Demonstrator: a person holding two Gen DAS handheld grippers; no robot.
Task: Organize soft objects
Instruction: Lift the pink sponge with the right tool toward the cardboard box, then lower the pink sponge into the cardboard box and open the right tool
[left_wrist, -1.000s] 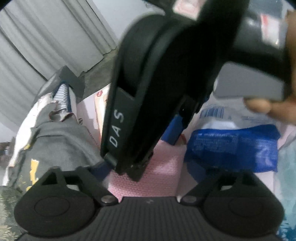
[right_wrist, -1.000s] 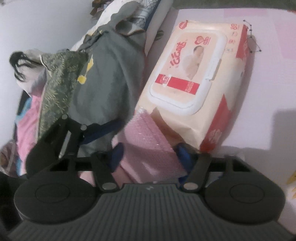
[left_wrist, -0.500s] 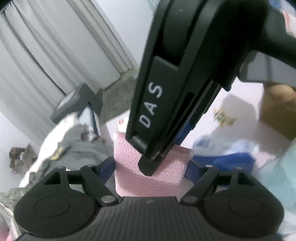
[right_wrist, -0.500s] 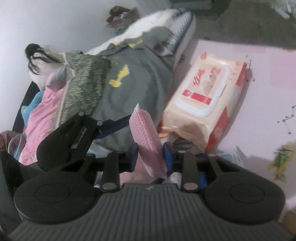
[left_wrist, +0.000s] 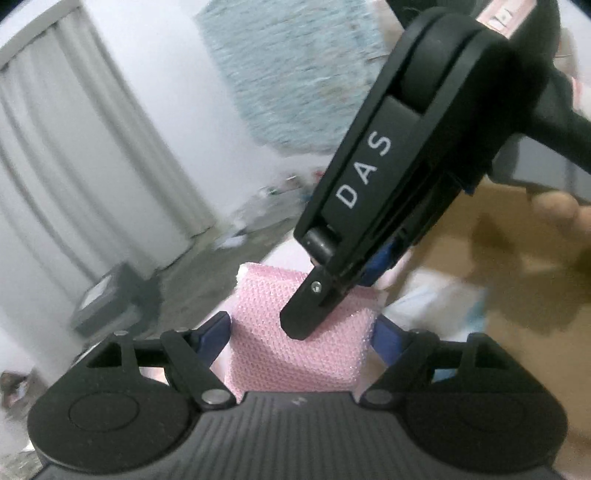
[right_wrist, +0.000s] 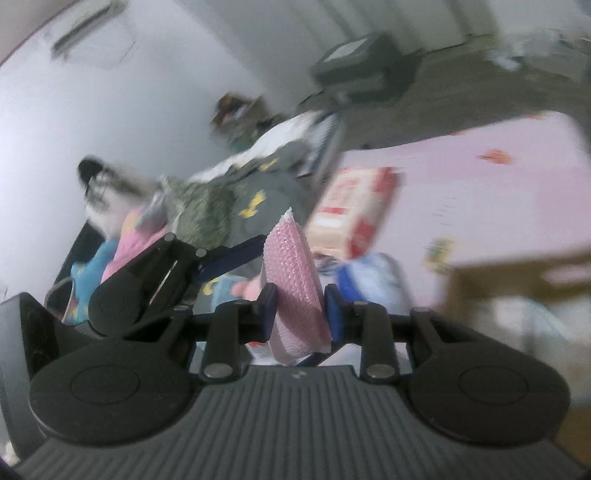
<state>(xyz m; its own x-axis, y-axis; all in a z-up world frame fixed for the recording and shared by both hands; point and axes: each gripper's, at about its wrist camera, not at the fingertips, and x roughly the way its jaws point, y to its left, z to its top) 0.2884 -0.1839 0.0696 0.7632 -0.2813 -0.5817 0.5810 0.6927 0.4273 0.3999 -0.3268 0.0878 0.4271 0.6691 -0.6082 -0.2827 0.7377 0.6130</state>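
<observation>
Pink bed sheet (right_wrist: 461, 177) carries one blurred clothes heap (right_wrist: 221, 199), one wipes pack (right_wrist: 354, 210). One pink bubble-wrap pad (left_wrist: 295, 347) held aloft: left gripper (left_wrist: 301, 332) wide across it, right gripper (right_wrist: 297, 314) narrow on its edge, blocking left view.

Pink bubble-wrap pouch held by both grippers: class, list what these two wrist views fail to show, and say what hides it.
- Left wrist view: the right gripper covers part of the pink bubble-wrap pouch; its near end is hidden by the left gripper body.
- Right wrist view: the pouch is edge-on, its face unseen.
- Right wrist view: the wet-wipes pack print is blurred.
- Both views: the pouch contents are hidden.
</observation>
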